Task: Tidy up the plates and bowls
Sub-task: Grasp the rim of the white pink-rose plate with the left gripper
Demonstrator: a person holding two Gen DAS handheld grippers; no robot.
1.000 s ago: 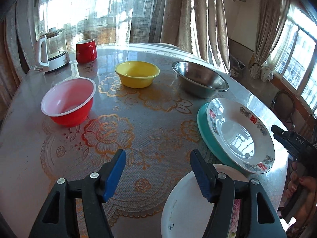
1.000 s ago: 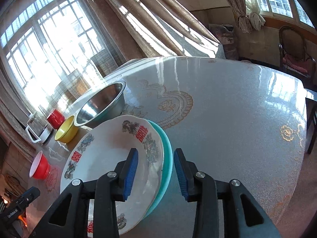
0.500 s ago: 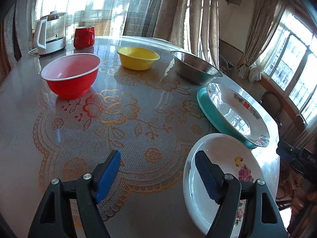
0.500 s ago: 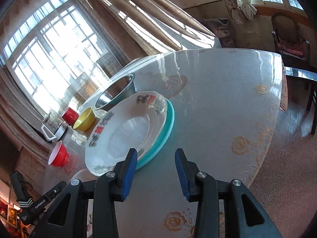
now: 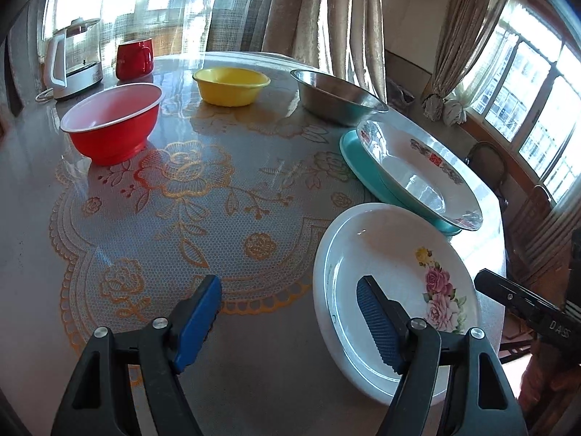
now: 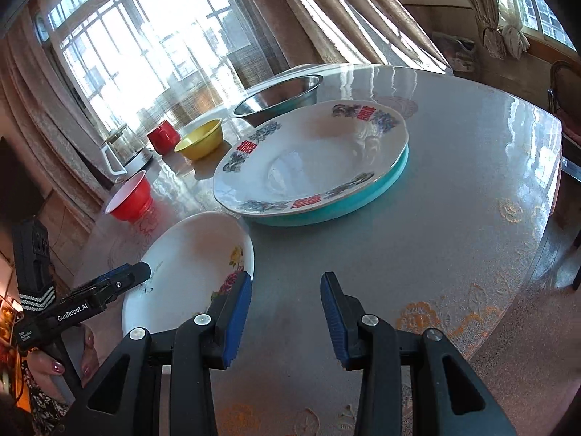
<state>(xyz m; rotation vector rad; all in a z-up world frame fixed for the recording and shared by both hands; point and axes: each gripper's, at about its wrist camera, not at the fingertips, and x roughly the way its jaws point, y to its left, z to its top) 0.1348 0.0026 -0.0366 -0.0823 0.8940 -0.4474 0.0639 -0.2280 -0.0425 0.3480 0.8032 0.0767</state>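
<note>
A white plate with pink roses (image 5: 381,254) (image 6: 192,254) lies near the table's front edge. My left gripper (image 5: 290,312) is open; its right finger hangs over the plate and the plate's left rim sits between the jaws, untouched. Behind it a white plate with red characters (image 5: 417,178) (image 6: 308,160) rests on a teal plate (image 5: 359,160). My right gripper (image 6: 285,312) is open over bare table, its left finger beside the rose plate's rim. A steel bowl (image 5: 337,98), a yellow bowl (image 5: 230,85) and a red bowl (image 5: 112,123) stand farther back.
A red mug (image 5: 132,58) and a glass kettle (image 5: 72,58) stand at the far left of the round table (image 5: 218,218). Curtains and windows lie behind it. A chair (image 6: 566,83) stands off the right edge.
My left gripper has sunk and shifted toward the rose plate, which now fills more of its view. My right gripper has drawn back from the stacked plates to a spot beside the rose plate.
</note>
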